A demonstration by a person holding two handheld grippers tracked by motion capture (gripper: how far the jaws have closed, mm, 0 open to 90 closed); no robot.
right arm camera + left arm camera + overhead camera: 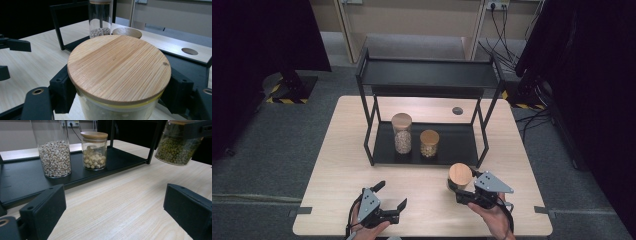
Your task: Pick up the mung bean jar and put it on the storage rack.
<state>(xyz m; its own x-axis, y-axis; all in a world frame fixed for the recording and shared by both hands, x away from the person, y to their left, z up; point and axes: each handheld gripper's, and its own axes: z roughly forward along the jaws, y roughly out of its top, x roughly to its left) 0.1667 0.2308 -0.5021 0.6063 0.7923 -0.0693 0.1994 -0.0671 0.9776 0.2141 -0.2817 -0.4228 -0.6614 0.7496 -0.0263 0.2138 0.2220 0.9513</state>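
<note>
Near the table's (pixel 337 165) front edge, toward its left corner, the left gripper (pixel 393 201) hovered with its jaws spread wide around nothing. On the black rack's (pixel 457 145) lower shelf, near the table's middle, stood a tall jar (pixel 402 133) and a short jar (pixel 429 143). Right of these, just before the rack's front right leg, the right gripper (pixel 460 186) was clamped around a green-bean jar (pixel 459 176) with a wooden lid (pixel 119 68).
</note>
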